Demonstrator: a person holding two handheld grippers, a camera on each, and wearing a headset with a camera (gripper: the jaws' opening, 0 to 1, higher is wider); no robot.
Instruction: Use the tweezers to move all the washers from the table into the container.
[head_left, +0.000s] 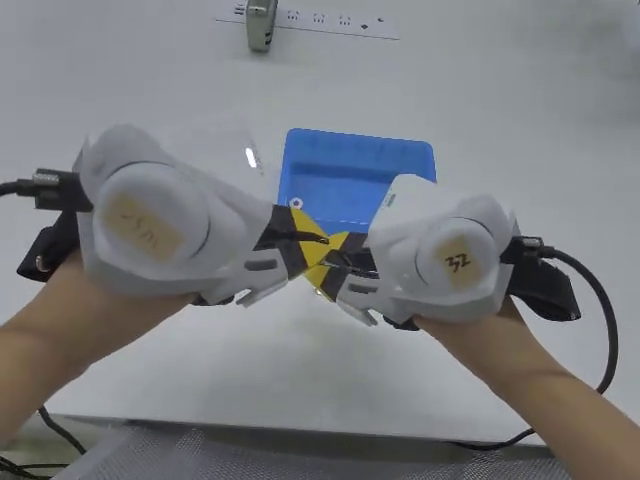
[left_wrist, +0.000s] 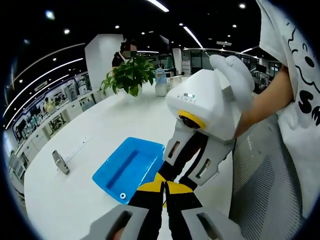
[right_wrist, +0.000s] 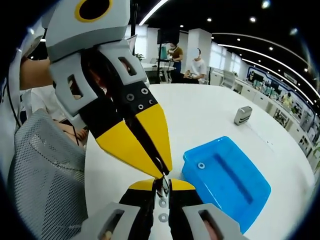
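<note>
- Table (head_left: 500, 90): white, with the blue container (head_left: 350, 175) lying just beyond both tools.
- Left hand-held gripper (left_wrist: 165, 189): angled inward, jaws drawn together, tip meeting the other's.
- Right hand-held gripper (right_wrist: 162, 185): angled inward, jaws clamped on the tweezers (right_wrist: 161, 191). These are mostly hidden, long axis apparently along the jaws.
- Washers (right_wrist: 163, 217): two on the table beneath the tips; third washer (right_wrist: 201, 165) inside the container.

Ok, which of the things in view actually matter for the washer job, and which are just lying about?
Job: shallow blue plastic container; flat metal ring washer inside it; two more washers on the white table; left gripper and right gripper, tips meeting, both shut.
Lying about: white power strip; small silver metal object; green potted plant.
</note>
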